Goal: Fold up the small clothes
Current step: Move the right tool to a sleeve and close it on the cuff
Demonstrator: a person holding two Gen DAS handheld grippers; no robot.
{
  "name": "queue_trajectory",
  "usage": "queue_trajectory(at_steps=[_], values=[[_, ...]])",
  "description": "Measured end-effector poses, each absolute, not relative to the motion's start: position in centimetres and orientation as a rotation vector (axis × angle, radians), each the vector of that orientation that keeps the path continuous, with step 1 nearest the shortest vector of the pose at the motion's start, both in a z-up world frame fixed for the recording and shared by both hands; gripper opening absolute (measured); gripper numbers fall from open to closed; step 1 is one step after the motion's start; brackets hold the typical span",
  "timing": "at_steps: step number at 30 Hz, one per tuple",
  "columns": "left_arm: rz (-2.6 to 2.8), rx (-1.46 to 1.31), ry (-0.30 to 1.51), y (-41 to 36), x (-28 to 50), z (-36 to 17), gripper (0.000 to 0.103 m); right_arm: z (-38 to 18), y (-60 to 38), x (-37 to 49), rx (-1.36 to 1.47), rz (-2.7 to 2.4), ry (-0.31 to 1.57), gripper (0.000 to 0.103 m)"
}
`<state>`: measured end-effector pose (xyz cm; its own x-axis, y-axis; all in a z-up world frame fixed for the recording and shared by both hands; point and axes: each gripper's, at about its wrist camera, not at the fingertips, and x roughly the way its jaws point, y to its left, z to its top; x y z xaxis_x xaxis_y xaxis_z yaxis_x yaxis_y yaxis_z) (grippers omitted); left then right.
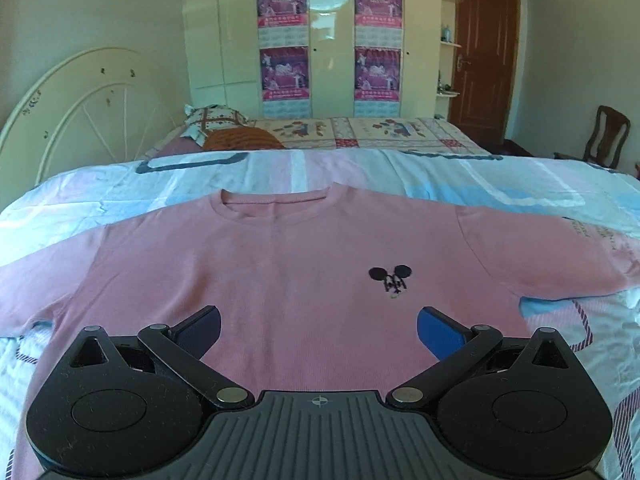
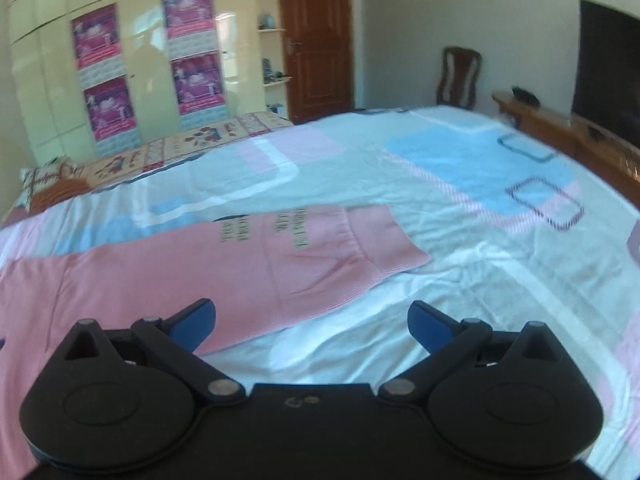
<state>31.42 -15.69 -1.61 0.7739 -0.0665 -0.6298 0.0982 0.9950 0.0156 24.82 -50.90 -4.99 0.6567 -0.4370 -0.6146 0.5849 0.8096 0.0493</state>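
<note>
blue-padded left tongs [image 1: 318,330] spread wide, grasping nothing, poised over the lower chest of a pink sweater [image 1: 280,280]. same for the right tongs [image 2: 312,326]: spread wide, nothing between the pads, left pad over the edge of the sweater sleeve [image 2: 320,256], right pad over bare bed cover.

pink sweater lying flat and face up on the bed [image 1: 480,184], neckline [image 1: 276,210] pointing away toward the far side, both sleeves stretched out sideways. small dark mouse-head emblem [image 1: 390,278] on the chest, just ahead of the left tongs and a little to their right. dark lettering [image 2: 298,226] printed along the sleeve seen from the right wrist, with a ribbed cuff [image 2: 390,246] at its end resting on the cover.

bed cover in pale blue, pink and white blocks, lightly creased. beyond it a patterned quilt [image 1: 360,132] and a pillow [image 1: 216,120] with an orange knitted piece [image 1: 244,138] beside it, close to a cream headboard [image 1: 88,104]. behind the bed a glossy cream wardrobe [image 1: 332,32] carrying four magenta posters [image 1: 282,2]. brown door [image 1: 484,48] to the right of the wardrobe, wooden chair [image 2: 458,76] against the wall, dark screen [image 2: 608,68] above a wooden bench [image 2: 560,128] along the right wall.
</note>
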Motion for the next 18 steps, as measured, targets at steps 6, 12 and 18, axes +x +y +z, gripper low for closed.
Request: queue_trajectory(at_steps=[6,12,18], values=[[-0.102,0.070,0.694,-17.9,33.7,-2.6,0.103,-7.9,-56.3,26.3,0.415,-0.611,0.638,0.058],[-0.098,0.026,0.751,-18.0,35.5,-3.6,0.103,-9.8,-60.1,26.2,0.586,-0.614,0.571,0.046],[-0.072,-0.008,0.757,-16.6,36.5,-3.9,0.103,-10.1,-62.4,25.9,0.703,-0.615,0.525,0.009]])
